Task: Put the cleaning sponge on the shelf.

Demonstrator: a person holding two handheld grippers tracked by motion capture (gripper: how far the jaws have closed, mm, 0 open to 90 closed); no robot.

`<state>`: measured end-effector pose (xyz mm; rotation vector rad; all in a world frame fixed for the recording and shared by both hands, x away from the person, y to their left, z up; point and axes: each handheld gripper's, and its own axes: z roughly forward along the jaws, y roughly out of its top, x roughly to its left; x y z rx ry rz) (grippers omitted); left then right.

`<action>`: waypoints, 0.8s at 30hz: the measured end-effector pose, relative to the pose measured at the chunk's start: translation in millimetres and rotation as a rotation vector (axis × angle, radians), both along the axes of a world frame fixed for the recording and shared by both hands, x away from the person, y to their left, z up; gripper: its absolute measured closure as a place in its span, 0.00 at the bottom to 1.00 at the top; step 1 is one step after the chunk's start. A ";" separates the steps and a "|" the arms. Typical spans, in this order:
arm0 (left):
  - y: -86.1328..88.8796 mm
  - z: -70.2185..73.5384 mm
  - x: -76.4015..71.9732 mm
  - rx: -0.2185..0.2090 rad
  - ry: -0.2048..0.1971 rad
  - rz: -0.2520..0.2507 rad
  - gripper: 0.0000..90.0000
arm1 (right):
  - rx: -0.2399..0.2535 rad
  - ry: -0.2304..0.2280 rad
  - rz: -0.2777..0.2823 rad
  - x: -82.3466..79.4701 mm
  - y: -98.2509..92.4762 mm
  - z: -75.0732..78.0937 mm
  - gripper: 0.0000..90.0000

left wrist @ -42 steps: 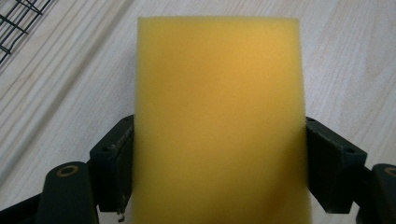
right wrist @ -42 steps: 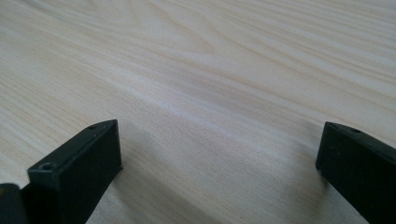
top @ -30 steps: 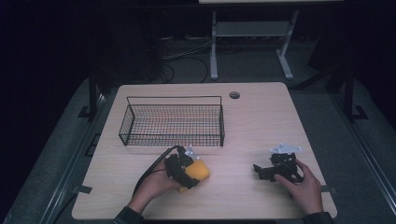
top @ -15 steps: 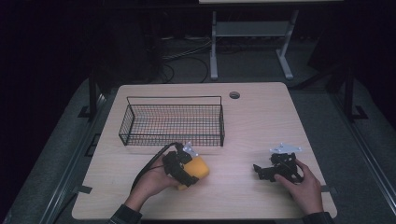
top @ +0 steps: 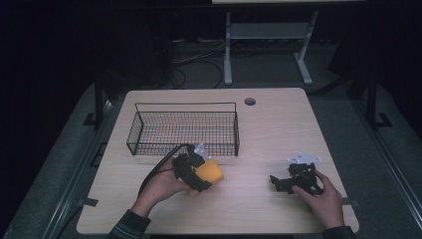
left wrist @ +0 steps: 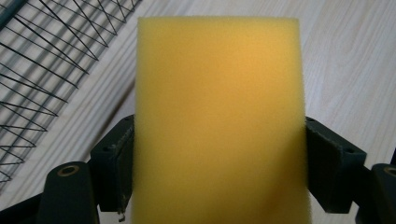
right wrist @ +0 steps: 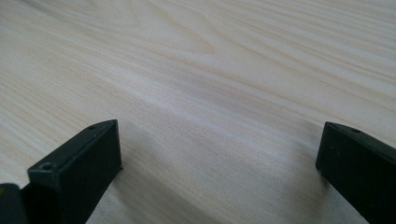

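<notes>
2 claws | left claw (top: 208, 175) grips yellow sponge (left wrist: 218, 116) near wire basket (top: 184, 130) | right claw (right wrist: 219, 172) gapes over bench (top: 278, 124) | no legible writing

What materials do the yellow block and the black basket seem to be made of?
Yellow block: most likely foam sponge; its matte face looks finely porous and fuzzy at the edges. Basket: probably black-coated metal wire, judging by its thin rigid grid of straight rods.

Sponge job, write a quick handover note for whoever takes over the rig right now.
Left gripper: shut on the yellow sponge, held just in front of the wire basket.
Right gripper: open, nothing between the jaws, resting on the table at the right.
Done: sponge gripped.
Left, likely: carry it over the basket's front wall and release it inside.
</notes>
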<state>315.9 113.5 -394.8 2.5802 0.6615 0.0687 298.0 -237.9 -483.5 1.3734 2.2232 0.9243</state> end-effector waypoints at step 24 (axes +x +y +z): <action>13.5 36.9 29.4 -0.008 -0.041 0.046 0.25 | 0.000 -0.002 0.001 -0.1 -0.1 0.1 0.00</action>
